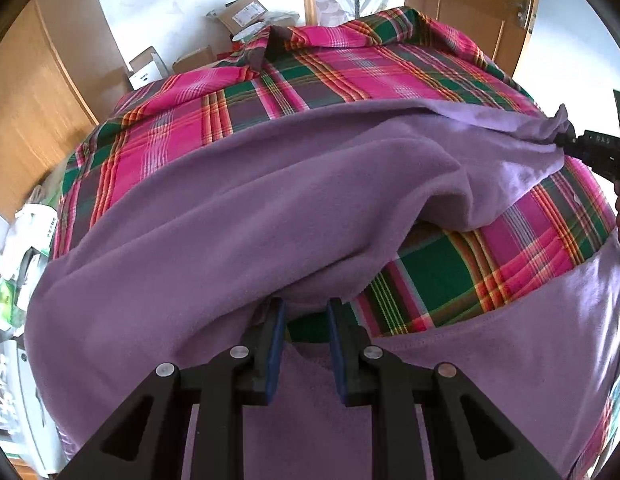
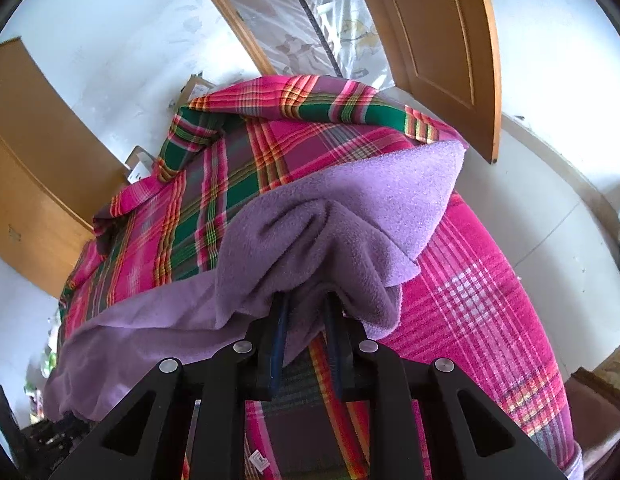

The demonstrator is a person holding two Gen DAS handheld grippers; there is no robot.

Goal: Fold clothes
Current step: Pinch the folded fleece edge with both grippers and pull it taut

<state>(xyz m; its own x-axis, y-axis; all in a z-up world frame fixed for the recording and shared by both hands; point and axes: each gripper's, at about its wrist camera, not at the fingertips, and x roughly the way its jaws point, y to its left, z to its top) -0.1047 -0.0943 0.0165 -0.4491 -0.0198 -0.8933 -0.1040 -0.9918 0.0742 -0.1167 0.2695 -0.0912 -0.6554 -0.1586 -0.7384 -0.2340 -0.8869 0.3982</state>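
Left wrist view: the left gripper (image 1: 306, 312) has its jaws slightly apart, tips tucked under a fold of the purple fleece garment (image 1: 198, 208) draped just ahead. Whether it pinches cloth I cannot tell. Right gripper (image 2: 306, 304), also narrowly parted, has bunched fleece gathered around its fingertips, above the plaid bedspread (image 2: 469, 280).

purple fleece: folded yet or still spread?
Mid-fold. Fleece edge is lifted and doubling over itself above the plaid sheet, gripped by both grippers.
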